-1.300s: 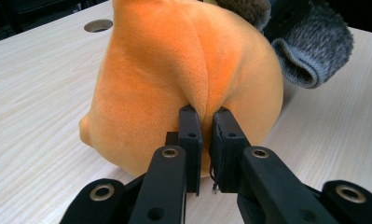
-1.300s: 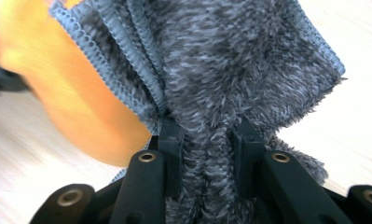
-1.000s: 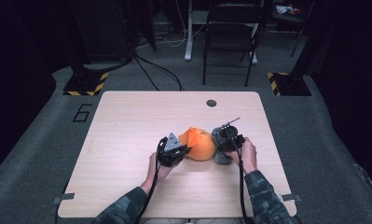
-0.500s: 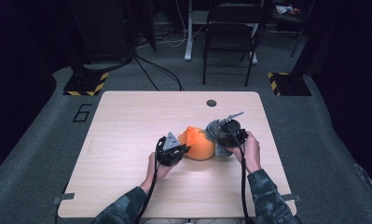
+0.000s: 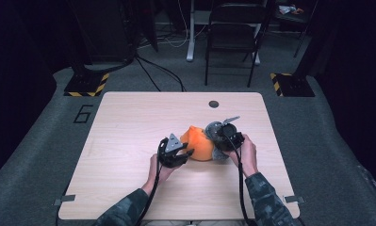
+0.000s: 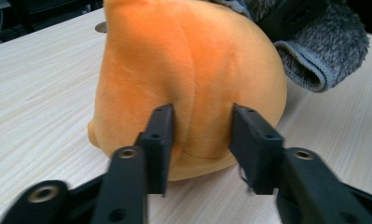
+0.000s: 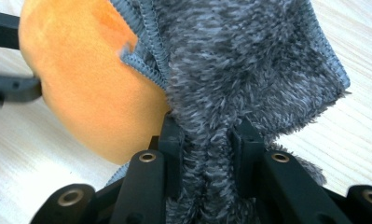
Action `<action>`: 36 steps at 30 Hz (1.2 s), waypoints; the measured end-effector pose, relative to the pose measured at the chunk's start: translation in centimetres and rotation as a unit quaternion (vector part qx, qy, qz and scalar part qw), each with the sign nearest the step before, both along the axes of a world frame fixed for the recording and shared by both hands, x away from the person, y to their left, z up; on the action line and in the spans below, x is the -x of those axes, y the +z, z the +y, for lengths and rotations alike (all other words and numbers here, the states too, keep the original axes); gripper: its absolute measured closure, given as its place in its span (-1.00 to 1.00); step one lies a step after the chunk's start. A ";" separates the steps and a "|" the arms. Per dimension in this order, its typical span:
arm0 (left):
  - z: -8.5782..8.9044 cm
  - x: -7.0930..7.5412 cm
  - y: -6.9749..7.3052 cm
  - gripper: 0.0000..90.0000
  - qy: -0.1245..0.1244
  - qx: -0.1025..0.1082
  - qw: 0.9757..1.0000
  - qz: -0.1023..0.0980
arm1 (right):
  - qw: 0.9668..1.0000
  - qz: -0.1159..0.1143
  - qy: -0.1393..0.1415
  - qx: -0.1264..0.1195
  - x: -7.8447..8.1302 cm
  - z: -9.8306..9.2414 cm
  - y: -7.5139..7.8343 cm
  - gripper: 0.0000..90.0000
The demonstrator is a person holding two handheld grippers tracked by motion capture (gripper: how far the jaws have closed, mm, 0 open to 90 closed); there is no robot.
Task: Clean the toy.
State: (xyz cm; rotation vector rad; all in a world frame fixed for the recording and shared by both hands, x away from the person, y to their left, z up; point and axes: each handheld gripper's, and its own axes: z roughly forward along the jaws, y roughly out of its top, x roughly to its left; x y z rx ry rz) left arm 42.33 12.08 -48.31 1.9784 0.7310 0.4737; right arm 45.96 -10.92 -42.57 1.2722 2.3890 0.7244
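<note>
- Nearest the camera in the high view, two forearms in camouflage sleeves (image 5: 129, 209) are seen coming in over the near edge of the wooden table (image 5: 129, 127); a gripper is held in each hand.
- The left gripper (image 5: 180, 151) is held low at the near-left side of the orange plush toy (image 5: 198, 143); in the left gripper view its jaws have just been opening and are now seen standing apart, one on either side of a bulge of the orange plush (image 6: 188, 84); the pads lie at the plush surface, and whether they still press on it cannot be told.
- The orange plush toy is resting on the table near its middle, slightly toward the near side; its underside is seen touching the wood in the left gripper view.
- The right gripper (image 5: 222, 140) is held at the toy's right side; in the right gripper view its jaws are clamped together on a bunched fold of the grey fuzzy cloth (image 7: 249, 79); the cloth is lifted and is draped against the plush (image 7: 86, 84), touching it.
- Farther off on the table, a small dark round spot (image 5: 214, 104) is seen near the far edge.
- Beyond the table, a black chair (image 5: 235, 37) is standing on the grey floor; cables (image 5: 159, 70) are seen lying across the floor to its left.
</note>
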 end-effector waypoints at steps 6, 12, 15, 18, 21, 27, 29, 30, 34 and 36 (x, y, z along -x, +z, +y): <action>-0.9 0.6 -0.1 0.14 0.020 -0.060 0.998 -0.027 | 1.000 -0.004 -0.005 -0.003 -0.2 -0.1 -0.2 0.56; -1.1 0.7 -0.3 0.14 0.036 -0.076 0.996 -0.030 | 1.000 -0.007 -0.010 -0.003 -0.4 -0.4 -0.3 0.56; -1.2 0.6 -0.6 0.23 0.035 -0.070 0.996 -0.031 | 1.000 -0.008 -0.010 -0.001 -0.4 -0.4 -0.4 0.56; -0.9 0.3 -0.9 0.58 0.033 -0.059 0.997 -0.022 | 1.000 -0.008 -0.008 -0.007 -0.3 -0.2 -0.3 0.56; -0.6 0.2 -0.9 0.80 0.030 -0.042 0.999 -0.014 | 1.000 -0.006 -0.008 -0.008 -0.2 -0.3 -0.2 0.56; -0.3 0.3 0.2 0.86 0.016 0.000 1.000 0.005 | 1.000 -0.007 -0.013 -0.012 -0.2 -0.7 0.2 0.56; -0.1 0.4 0.8 0.87 0.012 0.018 1.000 0.012 | 1.000 -0.006 -0.011 -0.014 -0.3 -1.0 0.4 0.56; 0.1 0.4 1.3 0.87 0.010 0.034 0.999 0.018 | 1.000 -0.005 -0.012 -0.020 -0.3 -1.1 0.6 0.56; 0.2 0.4 1.3 0.87 0.007 0.033 0.999 0.025 | 0.999 -0.009 -0.011 -0.035 -0.1 -1.4 1.5 0.56; 0.1 0.3 1.1 0.87 0.003 0.023 0.999 0.027 | 0.999 -0.015 -0.009 -0.038 0.1 -1.2 1.9 0.56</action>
